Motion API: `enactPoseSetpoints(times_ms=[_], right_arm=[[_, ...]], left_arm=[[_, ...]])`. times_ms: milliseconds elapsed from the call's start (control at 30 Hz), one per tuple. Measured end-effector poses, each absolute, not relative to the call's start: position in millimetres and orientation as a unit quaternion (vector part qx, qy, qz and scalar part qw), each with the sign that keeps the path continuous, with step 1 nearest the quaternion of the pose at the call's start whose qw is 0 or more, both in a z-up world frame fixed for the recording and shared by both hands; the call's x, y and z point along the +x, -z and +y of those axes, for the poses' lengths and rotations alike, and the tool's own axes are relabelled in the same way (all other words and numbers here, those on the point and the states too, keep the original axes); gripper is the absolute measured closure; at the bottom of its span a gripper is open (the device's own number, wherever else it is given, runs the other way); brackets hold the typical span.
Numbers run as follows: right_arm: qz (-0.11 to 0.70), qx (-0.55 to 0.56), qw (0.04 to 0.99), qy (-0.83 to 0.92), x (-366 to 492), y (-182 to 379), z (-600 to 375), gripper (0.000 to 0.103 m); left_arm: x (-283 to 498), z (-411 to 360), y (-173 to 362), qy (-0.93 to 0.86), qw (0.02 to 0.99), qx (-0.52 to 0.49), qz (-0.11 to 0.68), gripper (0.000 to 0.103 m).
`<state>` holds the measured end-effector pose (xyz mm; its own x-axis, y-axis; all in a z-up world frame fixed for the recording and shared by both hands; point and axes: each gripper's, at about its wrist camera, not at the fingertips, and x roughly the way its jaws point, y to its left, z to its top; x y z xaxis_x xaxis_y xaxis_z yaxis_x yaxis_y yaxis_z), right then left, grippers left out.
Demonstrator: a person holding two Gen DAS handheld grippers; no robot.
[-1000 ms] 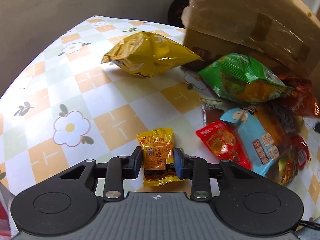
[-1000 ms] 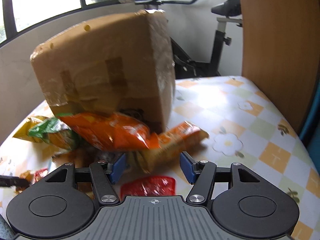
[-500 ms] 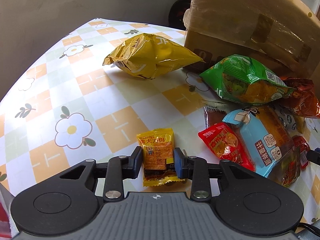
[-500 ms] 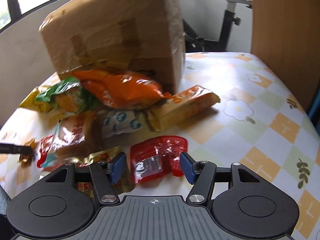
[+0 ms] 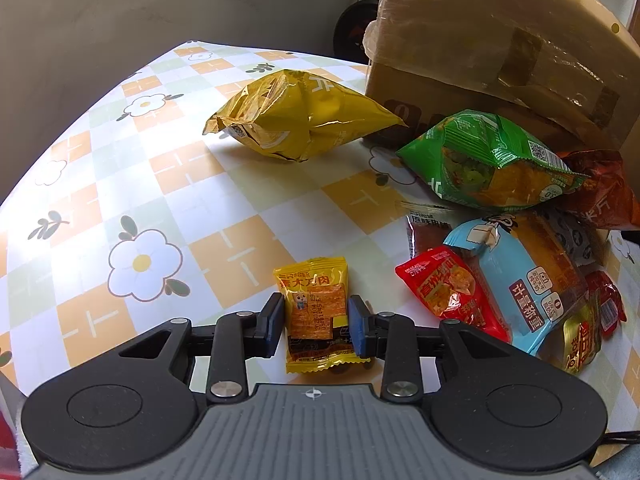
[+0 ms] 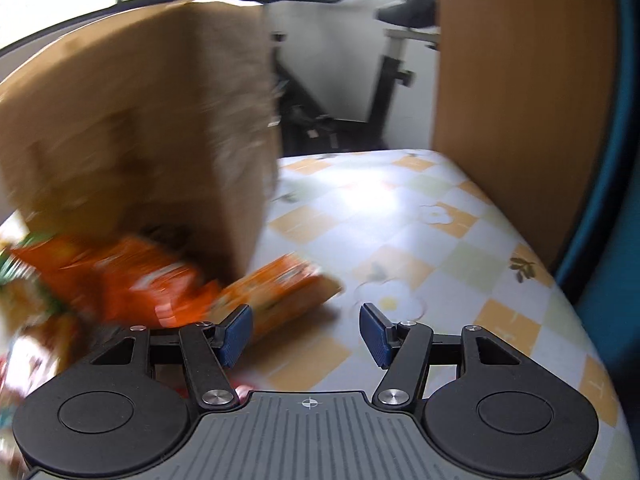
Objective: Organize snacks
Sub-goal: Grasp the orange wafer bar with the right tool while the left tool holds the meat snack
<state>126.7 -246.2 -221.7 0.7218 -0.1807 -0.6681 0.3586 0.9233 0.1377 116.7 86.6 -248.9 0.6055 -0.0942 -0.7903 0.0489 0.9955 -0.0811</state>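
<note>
A small yellow snack packet [image 5: 310, 292] lies flat on the flowered tablecloth [image 5: 120, 184], and my left gripper [image 5: 316, 322] is shut on it, one blue pad against each long edge. To its right a pile holds a red packet [image 5: 448, 292], a light-blue pack [image 5: 532, 280], a green bag [image 5: 488, 160] and a dark orange bag [image 5: 600, 188]. A big yellow bag [image 5: 296, 116] lies apart further back. My right gripper [image 6: 306, 334] is open with only tablecloth between its fingers. A long orange packet [image 6: 280, 292] lies just past its left finger [image 6: 236, 334]. That view is blurred.
A taped cardboard box [image 5: 500, 48] stands behind the pile, also blurred as the box [image 6: 152, 120] in the right wrist view. A wooden panel [image 6: 520, 100] rises at the table's right edge, with an exercise bike [image 6: 384, 64] beyond. Bare tablecloth [image 6: 420, 240] spreads right of the box.
The right gripper swung away from the red packet that lay between its fingers half a second ago and now faces the box and orange packet. The left gripper and its packet have not moved.
</note>
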Motion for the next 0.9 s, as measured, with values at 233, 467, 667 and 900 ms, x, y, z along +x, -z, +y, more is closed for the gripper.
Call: enactPoseSetpoints(times_ms=[233, 467, 667, 900], right_arm=[[0.351, 0.184, 0.906, 0.147, 168, 236, -262, 0.041], [0.377, 0.185, 0.898, 0.132, 188, 253, -246, 0.037], [0.385, 0.134, 0.904, 0.124, 172, 251, -237, 0.035], [0.393, 0.094, 0.907, 0.119, 154, 246, -236, 0.064]], left_arm=[[117, 86, 249, 0.04, 0.896, -0.022, 0.442, 0.067], [116, 87, 249, 0.04, 0.896, -0.021, 0.442, 0.067], [116, 87, 250, 0.039, 0.897, -0.021, 0.441, 0.067], [117, 83, 251, 0.04, 0.898, -0.012, 0.439, 0.067]])
